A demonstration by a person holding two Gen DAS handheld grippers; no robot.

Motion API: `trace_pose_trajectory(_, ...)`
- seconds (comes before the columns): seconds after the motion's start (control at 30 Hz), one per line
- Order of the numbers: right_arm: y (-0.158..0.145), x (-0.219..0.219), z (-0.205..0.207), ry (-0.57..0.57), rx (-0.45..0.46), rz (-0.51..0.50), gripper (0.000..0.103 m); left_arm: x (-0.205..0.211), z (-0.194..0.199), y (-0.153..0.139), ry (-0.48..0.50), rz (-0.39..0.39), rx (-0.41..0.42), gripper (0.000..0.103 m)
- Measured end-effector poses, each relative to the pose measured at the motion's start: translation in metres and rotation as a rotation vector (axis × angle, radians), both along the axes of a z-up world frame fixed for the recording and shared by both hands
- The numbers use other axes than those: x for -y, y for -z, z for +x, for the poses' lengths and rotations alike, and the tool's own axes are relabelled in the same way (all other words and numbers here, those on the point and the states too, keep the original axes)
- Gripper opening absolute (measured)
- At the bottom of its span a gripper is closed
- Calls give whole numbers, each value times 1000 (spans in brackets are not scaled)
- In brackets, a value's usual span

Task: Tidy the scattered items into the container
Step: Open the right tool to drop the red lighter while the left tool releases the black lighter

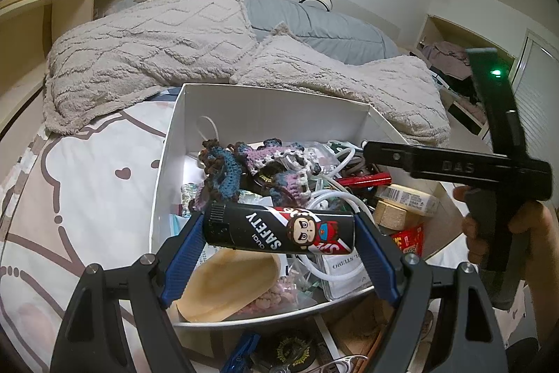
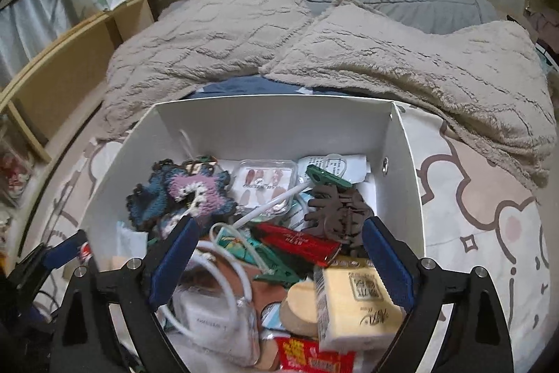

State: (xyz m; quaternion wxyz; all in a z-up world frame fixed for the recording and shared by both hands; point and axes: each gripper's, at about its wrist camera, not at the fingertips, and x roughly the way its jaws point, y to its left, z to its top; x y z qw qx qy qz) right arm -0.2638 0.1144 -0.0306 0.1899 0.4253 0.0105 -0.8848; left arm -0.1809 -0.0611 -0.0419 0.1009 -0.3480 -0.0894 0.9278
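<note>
A black lighter [image 1: 279,228] with a cartoon sticker and the word SAFETY hangs crosswise over the near end of the white box [image 1: 265,107], with my left gripper [image 1: 279,226] shut on its two ends. My right gripper [image 2: 279,229] stands open above the box [image 2: 272,128], its blue pads wide apart. Below and between them a yellow carton [image 2: 353,299] lies tilted on the pile, close to the right pad. In the left wrist view one of the right gripper's black fingers [image 1: 391,156] reaches over the box's right wall.
The box is crowded with a crocheted piece [image 2: 188,194], white cables [image 2: 223,271], a brown hair claw [image 2: 335,212], a red packet [image 2: 300,242] and a green clip [image 2: 325,177]. It sits on a patterned bedsheet [image 1: 87,184]; a beige blanket [image 1: 150,37] lies behind it. A hand [image 1: 517,233] holds the right gripper.
</note>
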Motion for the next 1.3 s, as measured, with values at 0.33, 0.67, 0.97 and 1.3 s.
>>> trace_pose_trajectory(0.33,-7,-12,29,-32,-3,-70,94,-13,0,-1,20,5,-14,84)
trace_pose_trajectory(0.67,-9,-15,44,-33,-10,-80,94,-25,-12,6,-2,-10,21,84)
trace_pose_trajectory(0.97,-10,-15,49,-24,-10,-78,94,-33,-15,7,-14,-13,49,84)
trace_pose_trajectory(1.3,-16,-17,55,-13,-35,-69,94,-33,-10,0,-24,3,43,96)
